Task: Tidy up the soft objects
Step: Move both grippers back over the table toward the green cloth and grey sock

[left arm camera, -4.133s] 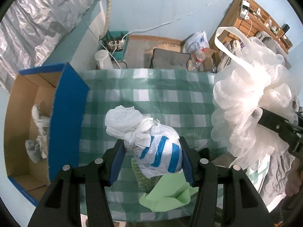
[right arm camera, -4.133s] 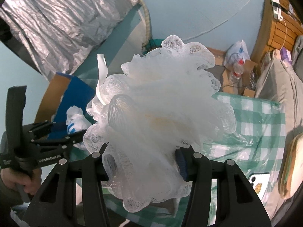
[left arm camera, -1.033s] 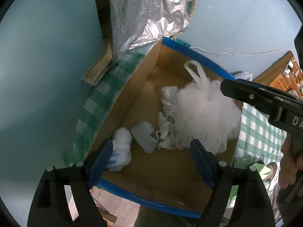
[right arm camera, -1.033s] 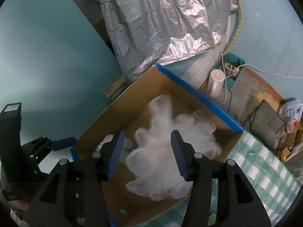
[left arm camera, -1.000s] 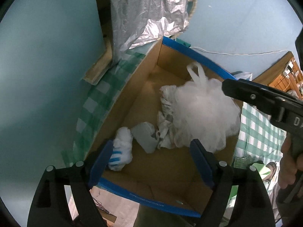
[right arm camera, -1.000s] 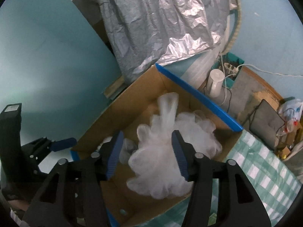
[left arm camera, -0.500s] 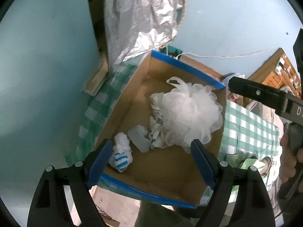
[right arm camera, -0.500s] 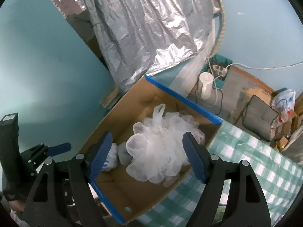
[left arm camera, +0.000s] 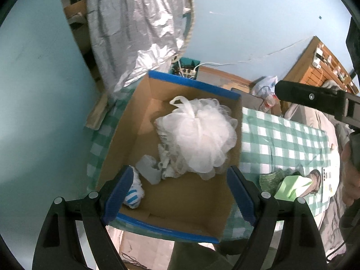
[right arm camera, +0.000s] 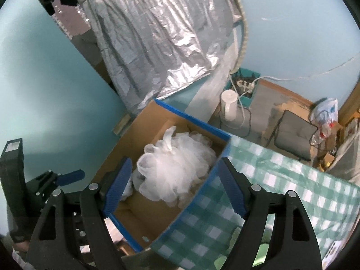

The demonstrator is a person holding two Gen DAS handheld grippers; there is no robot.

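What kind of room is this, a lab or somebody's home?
Most likely a lived-in home room, not a lab. A green checked tablecloth covers the table, a power strip and white jug sit on the floor, and a wooden shelf holds small household items.

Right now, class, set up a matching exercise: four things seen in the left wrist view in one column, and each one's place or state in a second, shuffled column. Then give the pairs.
Things:
1. white mesh pouf
2. blue-striped bundle
3. light green sheet
4. left gripper

Places or states:
A. on the checked cloth, outside the box
B. near corner of the cardboard box, by a blue pad
C. jaws open, holding nothing
D. far part of the box, loop upward

Pairs: 1-D, 2-B, 3-A, 4-C
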